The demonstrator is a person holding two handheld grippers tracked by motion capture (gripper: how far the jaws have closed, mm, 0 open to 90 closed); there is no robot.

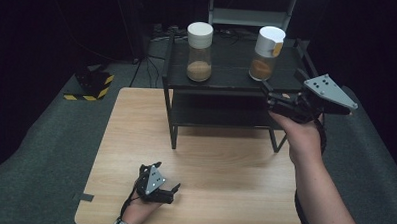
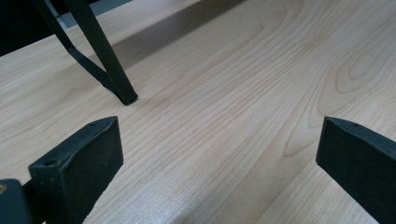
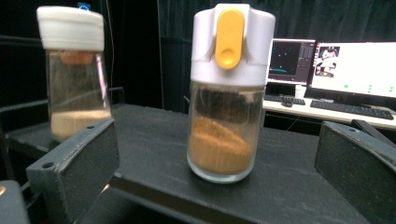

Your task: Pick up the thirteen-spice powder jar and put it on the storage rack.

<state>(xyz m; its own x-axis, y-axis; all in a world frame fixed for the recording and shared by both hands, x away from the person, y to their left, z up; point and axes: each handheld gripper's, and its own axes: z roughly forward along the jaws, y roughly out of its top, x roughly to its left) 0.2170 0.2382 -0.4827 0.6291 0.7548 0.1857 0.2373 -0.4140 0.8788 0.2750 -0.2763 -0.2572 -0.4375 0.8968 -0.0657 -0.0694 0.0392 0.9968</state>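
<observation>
Left gripper idle, jaws spread, low over wooden table. Right gripper released, jaws wide, facing yellow-tab spice jar on black shelf. Jar likely glass, slick, breakable, light; best hold: mid-body below cap.

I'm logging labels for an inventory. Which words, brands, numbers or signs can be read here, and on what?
No text can be read.
Two spice jars, one with a yellow flip tab and one with a plain white lid: no label seen.
Two monitors: screen contents too small and blurred to read.
Yellow-black striped block: hazard stripes, no words.
</observation>
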